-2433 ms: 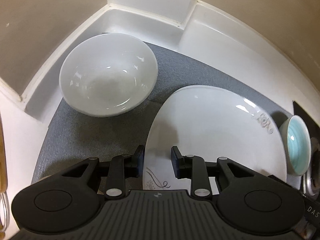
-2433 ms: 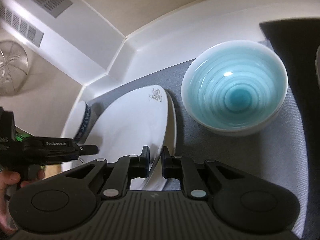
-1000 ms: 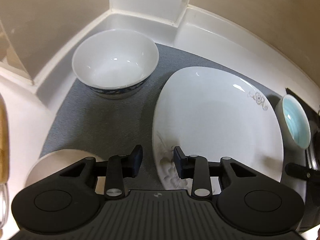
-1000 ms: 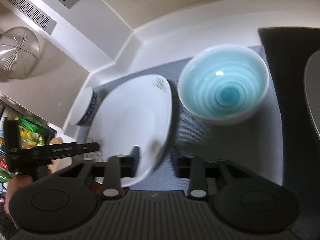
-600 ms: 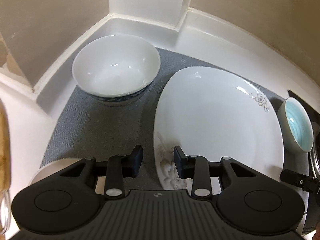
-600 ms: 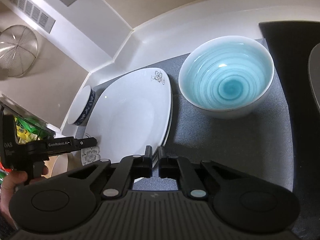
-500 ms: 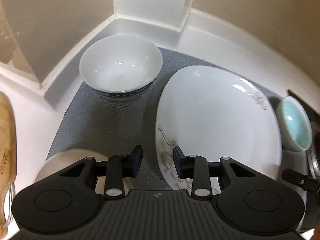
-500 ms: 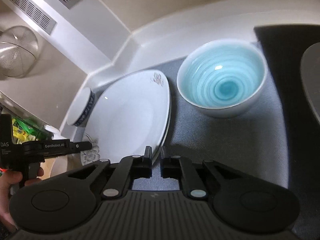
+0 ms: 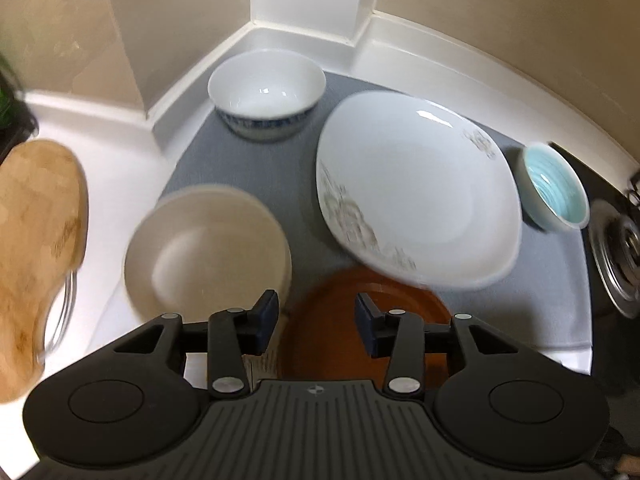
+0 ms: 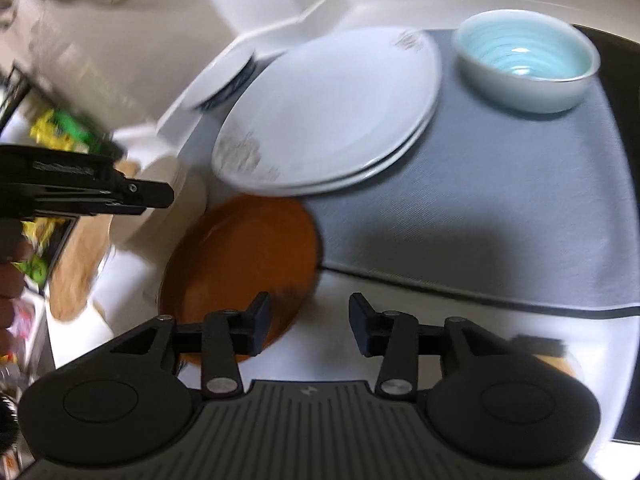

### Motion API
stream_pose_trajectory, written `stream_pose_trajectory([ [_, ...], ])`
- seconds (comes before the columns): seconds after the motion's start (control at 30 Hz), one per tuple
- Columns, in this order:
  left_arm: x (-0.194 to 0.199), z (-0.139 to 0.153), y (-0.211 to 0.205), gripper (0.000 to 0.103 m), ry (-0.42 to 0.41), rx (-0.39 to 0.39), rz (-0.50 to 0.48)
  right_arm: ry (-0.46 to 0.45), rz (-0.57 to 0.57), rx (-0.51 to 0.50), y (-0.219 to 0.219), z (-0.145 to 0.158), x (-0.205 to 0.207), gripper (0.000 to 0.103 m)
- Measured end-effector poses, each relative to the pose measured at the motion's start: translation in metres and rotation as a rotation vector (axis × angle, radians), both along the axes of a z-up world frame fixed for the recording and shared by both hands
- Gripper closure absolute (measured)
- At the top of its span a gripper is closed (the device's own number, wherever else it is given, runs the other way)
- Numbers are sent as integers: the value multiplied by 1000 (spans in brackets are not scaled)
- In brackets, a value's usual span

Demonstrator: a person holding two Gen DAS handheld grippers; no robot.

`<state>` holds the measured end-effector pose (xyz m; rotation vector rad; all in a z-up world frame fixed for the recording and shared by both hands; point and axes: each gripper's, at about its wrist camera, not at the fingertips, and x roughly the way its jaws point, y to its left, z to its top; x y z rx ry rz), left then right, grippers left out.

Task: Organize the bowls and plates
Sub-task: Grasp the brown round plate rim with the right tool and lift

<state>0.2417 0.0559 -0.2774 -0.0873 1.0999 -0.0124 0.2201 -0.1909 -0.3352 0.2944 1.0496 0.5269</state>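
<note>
Two stacked white floral plates (image 9: pixel 416 184) (image 10: pixel 332 112) lie on a grey mat (image 9: pixel 240 152) (image 10: pixel 480 208). A white bowl with a blue band (image 9: pixel 266 94) (image 10: pixel 224 76) stands behind them at the left, a light blue bowl (image 9: pixel 554 186) (image 10: pixel 524 60) at the right. A brown plate (image 9: pixel 360 320) (image 10: pixel 240 268) and a beige plate (image 9: pixel 204 248) lie near the front. My left gripper (image 9: pixel 316 324) is open and empty above the brown plate. My right gripper (image 10: pixel 308 324) is open and empty beside the brown plate's edge.
A wooden cutting board (image 9: pixel 36 240) lies at the left on the white counter (image 10: pixel 400 320). A black stove with a metal burner (image 9: pixel 620 256) borders the mat on the right. White walls close the back corner (image 9: pixel 308 0). The left gripper's body (image 10: pixel 80 192) shows in the right wrist view.
Both grippers have pulled back from the white plates, bringing the brown and beige plates into view. The right gripper, shut half a second ago, has opened. The left gripper has opened wider.
</note>
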Motion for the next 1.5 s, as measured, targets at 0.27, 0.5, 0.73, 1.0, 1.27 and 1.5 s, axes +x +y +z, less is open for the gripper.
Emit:
stream_pose_trajectory([
  [0.27, -56, -32, -10, 55, 84, -1, 7, 8, -34, -7, -22, -1, -12, 98],
  [0.5, -65, -42, -16, 58, 95, -56, -22, -18, -75, -79, -58, 5, -31, 102],
  [0.73, -52, -58, -19, 76, 123, -23, -30, -29, -72, 0, -59, 12, -37, 85],
  [1.0, -54, -61, -55, 85, 126, -54, -157, -25, -48, -79, -44, 9, -45, 69],
  [1.27, -50, -68, -57, 84, 154, -125, -169, -54, -114, -128, -78, 10, -57, 95],
  [1.5, -49, -66, -63, 82, 143, -89, -197, -18, -138, -82, -77, 2, -50, 91],
])
